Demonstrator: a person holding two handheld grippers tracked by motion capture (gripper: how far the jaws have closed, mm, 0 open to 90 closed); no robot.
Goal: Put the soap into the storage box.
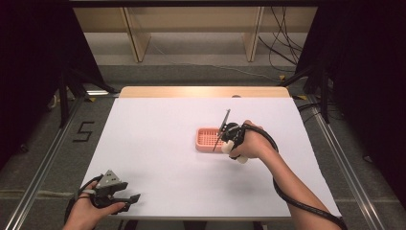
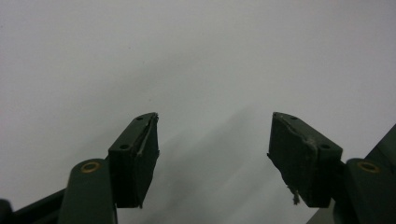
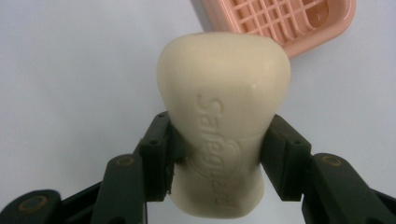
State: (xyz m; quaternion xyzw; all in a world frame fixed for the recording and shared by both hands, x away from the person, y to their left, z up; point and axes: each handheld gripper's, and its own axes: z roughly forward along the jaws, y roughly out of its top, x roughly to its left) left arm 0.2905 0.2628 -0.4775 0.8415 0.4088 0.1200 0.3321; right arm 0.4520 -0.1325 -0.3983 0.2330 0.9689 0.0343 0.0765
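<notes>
Gripping: right gripper (image 3: 215,158) clamps the soap bar (image 3: 222,126)
Nearby: pink soap dish (image 3: 285,23)
Left gripper (image 2: 212,154): jaws wide apart, empty, over the table (image 1: 158,143)

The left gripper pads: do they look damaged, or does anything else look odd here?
Yes. On the left gripper, one pad has a ragged edge with a shred hanging from its lower corner, and the other pad seems to be peeling. The soap bar and pink soap dish look normal.
</notes>
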